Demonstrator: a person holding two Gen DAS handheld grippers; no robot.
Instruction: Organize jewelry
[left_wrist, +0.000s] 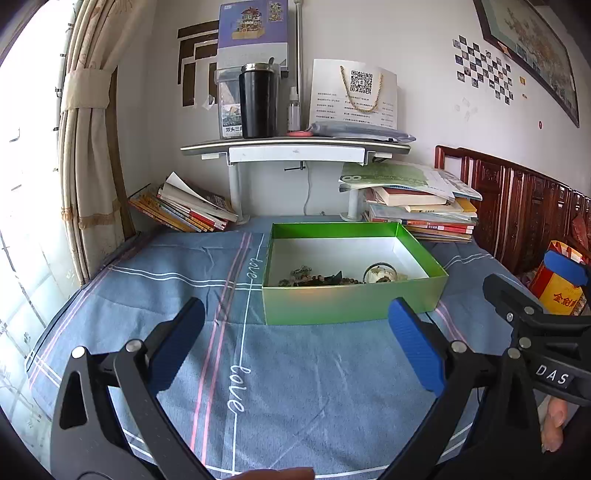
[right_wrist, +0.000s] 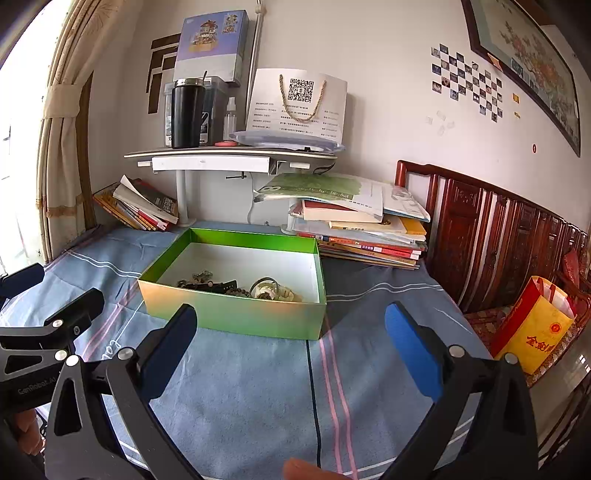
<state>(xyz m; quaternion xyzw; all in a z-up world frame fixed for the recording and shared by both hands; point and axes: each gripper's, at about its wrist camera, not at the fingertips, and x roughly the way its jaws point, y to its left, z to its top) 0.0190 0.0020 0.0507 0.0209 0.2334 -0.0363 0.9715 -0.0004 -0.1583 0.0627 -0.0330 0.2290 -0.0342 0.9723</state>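
A green box (left_wrist: 354, 301) (right_wrist: 236, 314) with a white inside stands on the blue bedsheet. Along its near wall lie dark bead strings (left_wrist: 314, 278) (right_wrist: 207, 283) and a round pale bangle (left_wrist: 382, 274) (right_wrist: 267, 287). My left gripper (left_wrist: 295, 328) is open above the sheet, short of the box's near-left corner, with nothing between its fingers. My right gripper (right_wrist: 291, 334) is open too, just in front of the box's near wall, holding nothing. In the left wrist view the right gripper's body (left_wrist: 535, 325) shows at the right edge; in the right wrist view the left gripper's body (right_wrist: 48, 328) shows at the left.
Stacks of books (left_wrist: 424, 206) (right_wrist: 358, 229) lie behind the box, with more books (left_wrist: 181, 206) at the back left. A small shelf (left_wrist: 295, 147) carries a black tumbler (left_wrist: 258, 99). A wooden headboard (right_wrist: 498, 236) and a yellow-red bag (right_wrist: 532, 332) stand on the right.
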